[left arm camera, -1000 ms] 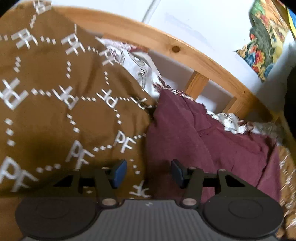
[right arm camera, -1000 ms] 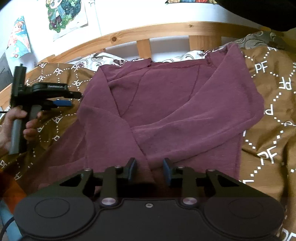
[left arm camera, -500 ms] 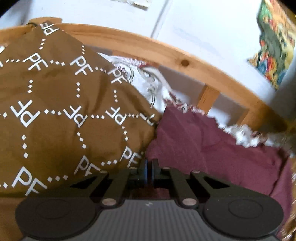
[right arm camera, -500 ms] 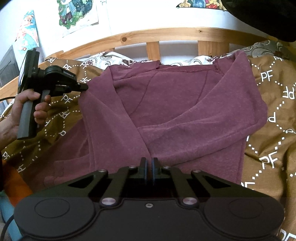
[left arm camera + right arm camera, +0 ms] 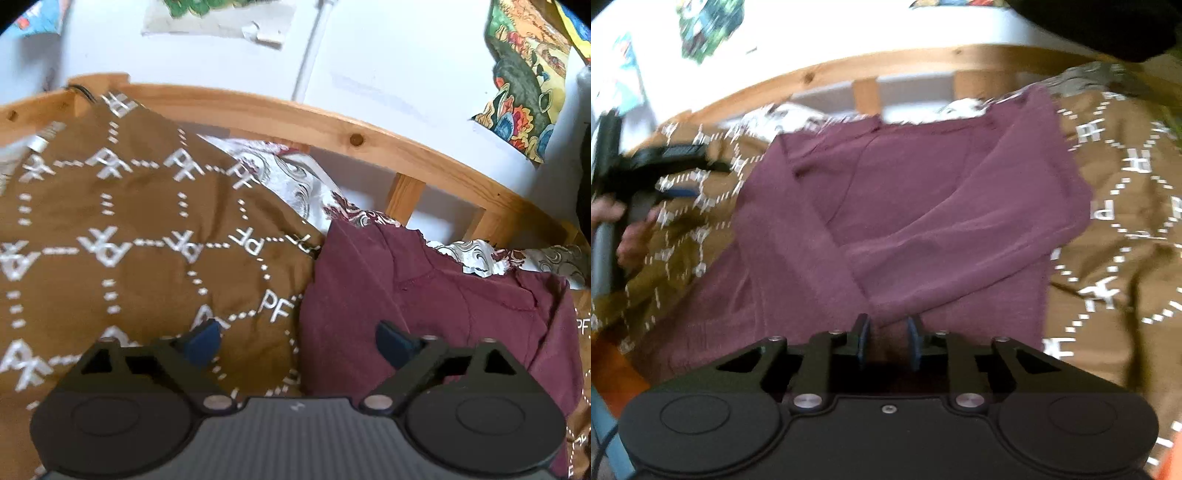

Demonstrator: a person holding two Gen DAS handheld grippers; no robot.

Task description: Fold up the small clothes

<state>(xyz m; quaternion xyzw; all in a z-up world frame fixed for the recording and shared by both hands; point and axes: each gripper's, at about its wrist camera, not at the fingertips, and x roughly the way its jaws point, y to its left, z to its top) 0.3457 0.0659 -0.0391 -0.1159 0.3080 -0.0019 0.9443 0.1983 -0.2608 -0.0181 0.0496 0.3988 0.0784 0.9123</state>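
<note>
A maroon long-sleeved top (image 5: 923, 206) lies on the brown patterned bedspread (image 5: 1126, 229), both sleeves folded across its body. My right gripper (image 5: 888, 341) is open a little at the near hem, with cloth showing between its pads. My left gripper (image 5: 299, 343) is open wide and empty, over the top's left shoulder edge (image 5: 332, 295). It also shows at the left of the right wrist view (image 5: 679, 162), held in a hand.
A wooden bed rail (image 5: 369, 140) runs behind the bed, with a white patterned pillow (image 5: 288, 177) against it. Posters (image 5: 524, 74) hang on the white wall. An orange cloth (image 5: 613, 369) shows at the near left.
Both grippers were shut half a second ago and are open now. The left one has opened wide and drawn back from the shoulder; the right one has opened slightly at the hem.
</note>
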